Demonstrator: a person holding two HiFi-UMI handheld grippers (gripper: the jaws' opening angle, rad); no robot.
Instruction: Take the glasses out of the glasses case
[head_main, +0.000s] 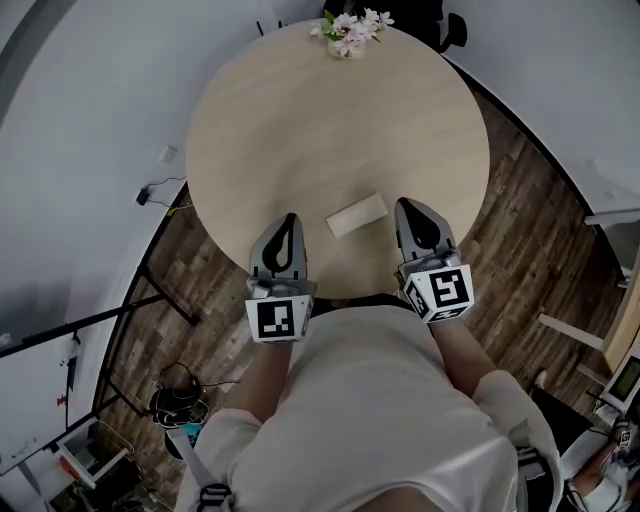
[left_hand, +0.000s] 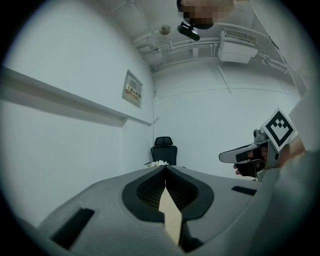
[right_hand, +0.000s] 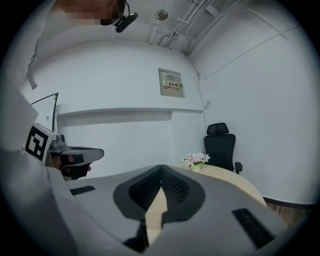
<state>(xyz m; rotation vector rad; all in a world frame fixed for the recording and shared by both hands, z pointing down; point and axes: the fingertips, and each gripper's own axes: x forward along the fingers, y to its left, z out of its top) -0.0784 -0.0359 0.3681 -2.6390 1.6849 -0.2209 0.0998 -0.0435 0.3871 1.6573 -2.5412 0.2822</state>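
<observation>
The round light-wood surface (head_main: 330, 120) carries a pale glasses case (head_main: 357, 215) near its near edge and flowers (head_main: 350, 32) at the far edge.

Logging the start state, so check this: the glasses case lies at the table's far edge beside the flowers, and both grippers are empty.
One thing is wrong: the glasses case lies by the near edge of the table, between the left gripper and the right gripper, apart from the flowers at the far edge. The head view shows it. Both grippers are empty.
</observation>
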